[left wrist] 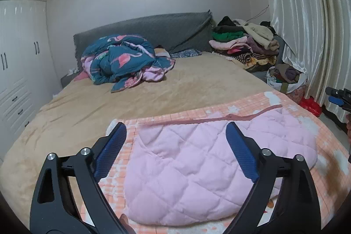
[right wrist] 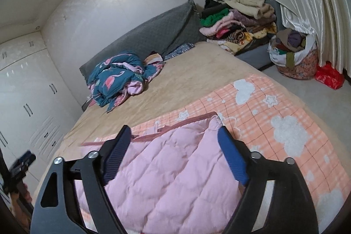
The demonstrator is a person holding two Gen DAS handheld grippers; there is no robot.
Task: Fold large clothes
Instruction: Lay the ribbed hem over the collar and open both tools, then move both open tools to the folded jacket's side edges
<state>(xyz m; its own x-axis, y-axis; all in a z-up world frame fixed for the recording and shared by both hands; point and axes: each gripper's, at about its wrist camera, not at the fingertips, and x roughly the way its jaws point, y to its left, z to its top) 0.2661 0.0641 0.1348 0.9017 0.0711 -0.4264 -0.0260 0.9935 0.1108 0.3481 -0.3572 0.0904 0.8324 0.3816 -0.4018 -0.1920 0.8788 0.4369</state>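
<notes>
My left tongs (left wrist: 176, 151) and right tongs (right wrist: 174, 151) both gape wide, holding nothing, poised over the pink quilted garment (left wrist: 197, 168). It lies folded at the near edge of the bed (left wrist: 98, 102), on the orange checked blanket (right wrist: 274, 106), long axis running along that edge. I'd judge it best to press the fold flat and square the trimmed hem before regripping.
</notes>
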